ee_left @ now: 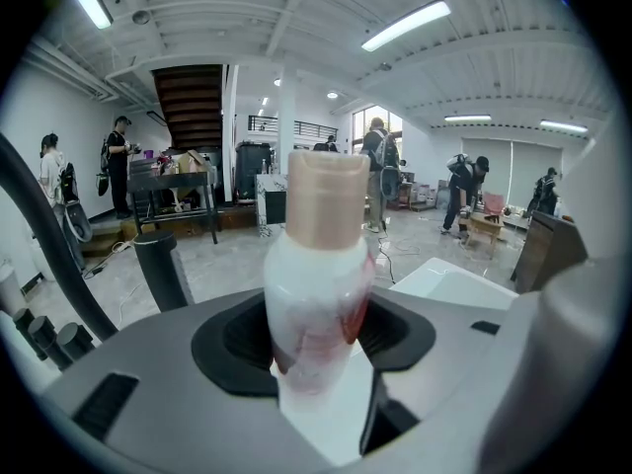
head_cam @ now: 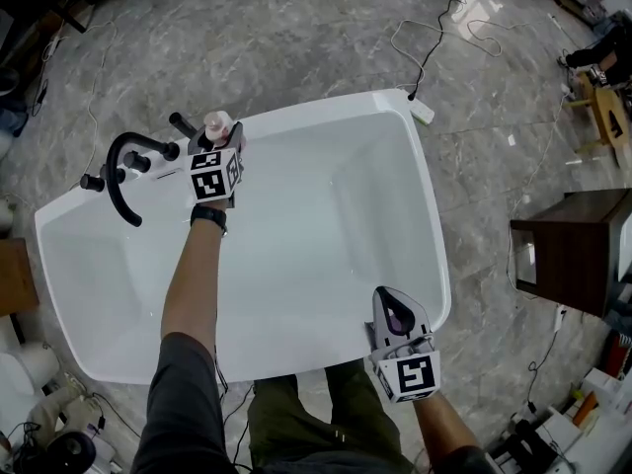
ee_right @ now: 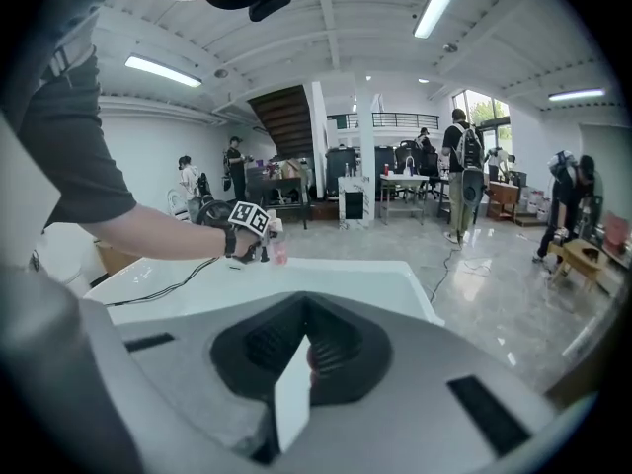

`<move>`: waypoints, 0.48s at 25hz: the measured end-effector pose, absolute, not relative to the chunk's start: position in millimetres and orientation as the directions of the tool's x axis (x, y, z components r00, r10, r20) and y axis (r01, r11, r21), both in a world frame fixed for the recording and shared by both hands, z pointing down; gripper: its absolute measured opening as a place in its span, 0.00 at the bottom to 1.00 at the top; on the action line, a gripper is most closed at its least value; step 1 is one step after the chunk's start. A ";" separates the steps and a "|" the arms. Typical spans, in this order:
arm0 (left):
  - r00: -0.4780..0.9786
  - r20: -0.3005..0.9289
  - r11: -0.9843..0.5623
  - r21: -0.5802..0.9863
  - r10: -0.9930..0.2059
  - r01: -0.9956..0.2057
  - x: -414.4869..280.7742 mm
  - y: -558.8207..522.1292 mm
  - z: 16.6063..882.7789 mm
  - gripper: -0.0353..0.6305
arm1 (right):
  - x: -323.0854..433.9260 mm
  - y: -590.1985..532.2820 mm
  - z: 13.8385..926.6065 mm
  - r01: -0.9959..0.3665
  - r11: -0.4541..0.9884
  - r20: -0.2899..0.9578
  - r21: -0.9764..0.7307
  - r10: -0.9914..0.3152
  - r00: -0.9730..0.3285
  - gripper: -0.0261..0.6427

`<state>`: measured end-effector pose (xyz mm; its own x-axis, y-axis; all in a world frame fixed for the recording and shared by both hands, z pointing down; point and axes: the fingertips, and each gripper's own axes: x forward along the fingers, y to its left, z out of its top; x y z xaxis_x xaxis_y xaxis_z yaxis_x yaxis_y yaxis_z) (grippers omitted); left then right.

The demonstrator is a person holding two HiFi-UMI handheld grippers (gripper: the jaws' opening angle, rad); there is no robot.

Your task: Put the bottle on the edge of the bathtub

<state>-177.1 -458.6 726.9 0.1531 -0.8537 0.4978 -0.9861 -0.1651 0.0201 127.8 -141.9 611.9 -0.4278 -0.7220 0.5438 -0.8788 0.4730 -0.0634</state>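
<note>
Jaws of the right gripper [head_cam: 390, 299] are pressed together with nothing between them. It hangs idle over the near right corner of the bathtub [head_cam: 439, 265], probably parked there because the task needs only one hand. The person stands at the near side and reaches the left arm right across the white basin.

At the far rim, the left gripper [head_cam: 214, 138] is clamped on the bottle [ee_left: 318, 294]. Its jaws are closed around the lower body, and the pale cap stands upright above them. Holding it low and upright suits a straight set-down on its base.

The bottle is over the far edge, just beside the black faucet [head_cam: 113, 171]. No view shows whether its base touches the rim. The flat ledge there looks like the intended spot, so the task seems close to done. The remaining move would be to seat the base fully on the ledge, clear of the faucet handles, before letting go. A narrow rim makes tipping into the basin the main risk.
</note>
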 end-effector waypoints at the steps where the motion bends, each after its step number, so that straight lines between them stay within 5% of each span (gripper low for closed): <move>1: 0.153 0.497 -0.165 0.020 -0.854 -0.986 -177.6 -459.6 727.5 0.39 | 121.3 -149.2 610.8 -0.873 0.484 0.533 -0.062 -0.723 -0.439 0.04; 12: 0.157 0.492 -0.174 0.013 -0.856 -0.985 -177.3 -475.8 730.4 0.39 | 63.8 -191.0 609.2 -0.791 0.609 0.480 -0.053 -0.679 -0.555 0.04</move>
<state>-177.3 -475.8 730.4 0.1572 -0.8564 0.4918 -0.9847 -0.1736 0.0125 63.8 -191.0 609.2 -0.5550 -0.6792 0.4803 -0.7914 0.6090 -0.0532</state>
